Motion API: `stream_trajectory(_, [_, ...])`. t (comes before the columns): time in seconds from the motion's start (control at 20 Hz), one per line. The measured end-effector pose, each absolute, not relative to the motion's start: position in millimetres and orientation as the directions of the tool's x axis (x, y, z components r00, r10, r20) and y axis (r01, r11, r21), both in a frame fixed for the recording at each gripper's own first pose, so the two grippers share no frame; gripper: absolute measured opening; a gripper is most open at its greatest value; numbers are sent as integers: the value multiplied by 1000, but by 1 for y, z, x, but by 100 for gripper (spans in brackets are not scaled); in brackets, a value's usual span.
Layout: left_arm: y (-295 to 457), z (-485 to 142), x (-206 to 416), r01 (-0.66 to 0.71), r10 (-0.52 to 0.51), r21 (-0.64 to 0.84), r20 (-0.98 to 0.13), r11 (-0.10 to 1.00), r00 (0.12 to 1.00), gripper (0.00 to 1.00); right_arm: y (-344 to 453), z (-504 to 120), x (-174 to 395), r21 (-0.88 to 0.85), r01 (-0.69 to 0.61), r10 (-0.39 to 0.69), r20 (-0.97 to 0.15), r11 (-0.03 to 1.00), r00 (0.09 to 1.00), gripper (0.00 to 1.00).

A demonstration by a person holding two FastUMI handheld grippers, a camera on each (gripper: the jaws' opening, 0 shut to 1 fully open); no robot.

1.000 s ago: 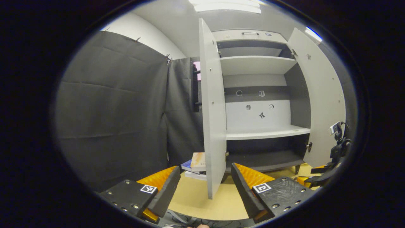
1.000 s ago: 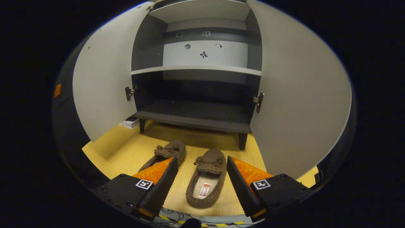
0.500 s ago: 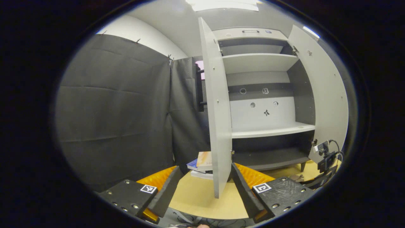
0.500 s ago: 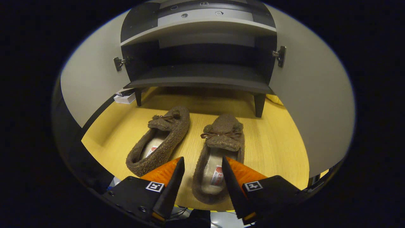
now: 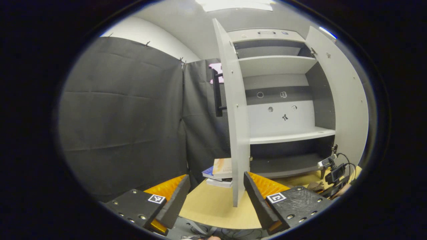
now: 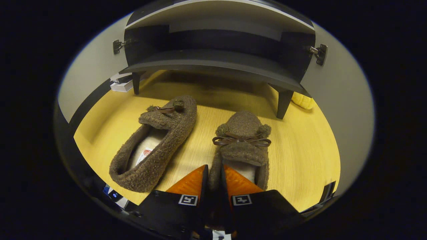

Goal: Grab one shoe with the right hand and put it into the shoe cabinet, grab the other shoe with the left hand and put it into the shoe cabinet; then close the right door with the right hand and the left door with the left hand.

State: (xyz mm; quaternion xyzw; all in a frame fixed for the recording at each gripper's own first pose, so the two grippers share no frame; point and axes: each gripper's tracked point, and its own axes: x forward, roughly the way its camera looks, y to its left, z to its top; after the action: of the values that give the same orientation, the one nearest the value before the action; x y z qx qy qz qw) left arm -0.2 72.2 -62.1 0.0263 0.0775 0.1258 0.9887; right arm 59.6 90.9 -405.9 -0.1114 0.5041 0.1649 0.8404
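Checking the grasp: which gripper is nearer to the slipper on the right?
Right. The right gripper has its jaws closed on the side wall of the right slipper; the left gripper hangs open, farther off by the left door.

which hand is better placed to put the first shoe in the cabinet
Right. The right gripper is closed on the side wall of the right shoe, just in front of the cabinet's bottom shelf. The left gripper is open, holds nothing, and points at the left door.
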Motion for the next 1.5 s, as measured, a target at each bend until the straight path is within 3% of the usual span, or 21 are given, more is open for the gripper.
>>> stream_trajectory(0.05, [73, -62, -1, -244, 252, 70, -143, 967, 957, 99, 91, -404, 60, -15, -400, 175, -883, 916, 435, 20])
stream_trajectory(0.1, [72, -60, 0, -243, 250, 68, -140, 968, 958, 94, 86, -393, 63, -6, -369, 174, -874, 930, 453, 19])
stream_trajectory(0.15, [73, -61, 0, -242, 249, 64, -136, 968, 959, 94, 89, -398, 61, 11, -348, 178, -874, 937, 451, 2])
stream_trajectory(0.2, [73, -60, 1, -243, 249, 59, -132, 968, 959, 100, 87, -392, 62, 23, -324, 179, -869, 946, 462, 2])
stream_trajectory(0.25, [71, -60, 1, -240, 245, 51, -131, 969, 961, 94, 84, -387, 63, 31, -313, 185, -860, 949, 476, 2])
stream_trajectory(0.35, [65, -59, 2, -226, 230, 44, -129, 973, 965, 94, 83, -370, 67, 48, -317, 214, -831, 947, 513, 2])
stream_trajectory(0.4, [63, -58, 3, -222, 226, 46, -124, 974, 966, 100, 83, -359, 68, 63, -327, 235, -822, 943, 519, 2])
stream_trajectory(0.45, [61, -57, 4, -214, 218, 45, -118, 976, 969, 100, 83, -349, 71, 67, -332, 246, -808, 941, 535, 2])
stream_trajectory(0.5, [56, -55, 5, -206, 209, 43, -113, 978, 971, 94, 82, -339, 73, 60, -340, 252, -794, 938, 553, 2])
stream_trajectory(0.65, [45, -50, 10, -180, 182, 33, -94, 983, 979, 94, 88, -304, 83, 73, -350, 284, -746, 934, 602, 2])
stream_trajectory(0.7, [41, -48, 12, -169, 171, 32, -88, 985, 981, 88, 92, -289, 86, 85, -356, 301, -729, 931, 615, 2])
stream_trajectory(0.75, [35, -48, 13, -157, 159, 33, -85, 987, 984, 94, 94, -274, 89, 91, -360, 315, -706, 928, 634, 2])
stream_trajectory(0.85, [28, -45, 15, -138, 140, 35, -76, 990, 987, 94, 98, -243, 96, 91, -376, 337, -665, 922, 666, 2])
stream_trajectory(0.9, [25, -43, 16, -130, 132, 36, -70, 991, 989, 100, 99, -226, 98, 96, -380, 350, -641, 920, 683, 2])
stream_trajectory(1.5, [17, -42, 23, -127, 128, 33, -50, 991, 990, 100, 123, -68, 195, 68, -412, 407, -374, 908, 834, 2])
